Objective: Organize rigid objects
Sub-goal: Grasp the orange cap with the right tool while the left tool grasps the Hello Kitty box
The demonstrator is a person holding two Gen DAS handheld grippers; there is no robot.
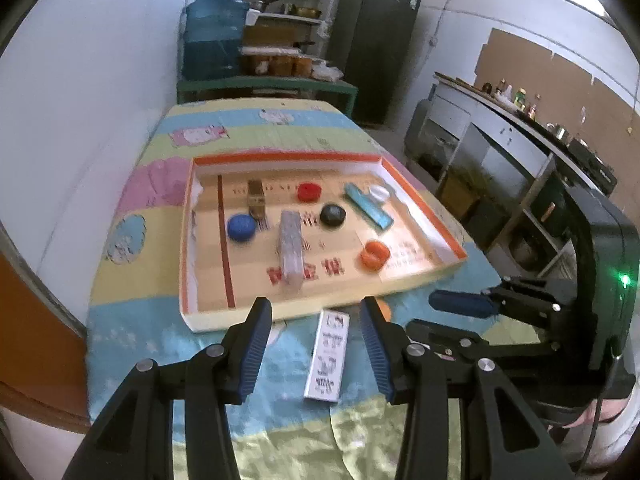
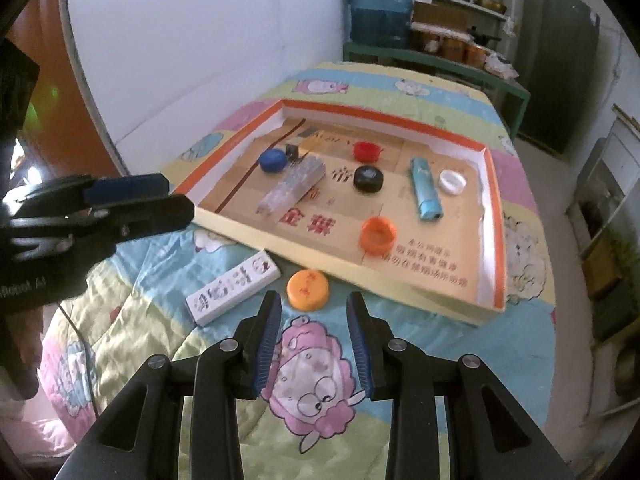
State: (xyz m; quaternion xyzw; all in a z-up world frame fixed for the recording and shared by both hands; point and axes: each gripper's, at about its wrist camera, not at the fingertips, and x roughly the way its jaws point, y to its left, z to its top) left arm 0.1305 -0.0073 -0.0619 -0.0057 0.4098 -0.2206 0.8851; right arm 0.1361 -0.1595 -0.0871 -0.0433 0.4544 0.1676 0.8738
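Left hand-held gripper (image 1: 316, 318) spread, empty; white box (image 1: 327, 359) lies on the bed directly between its fingers, long axis along the approach. Right hand-held gripper (image 2: 314, 312) also spread, empty, orange cap (image 2: 307, 290) just ahead. Tray (image 1: 424, 196) beyond.

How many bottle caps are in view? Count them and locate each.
6. In the tray: blue cap, red cap, black cap, white cap, orange cap. On the cloth before the tray: yellow-orange cap. None seems hidden.
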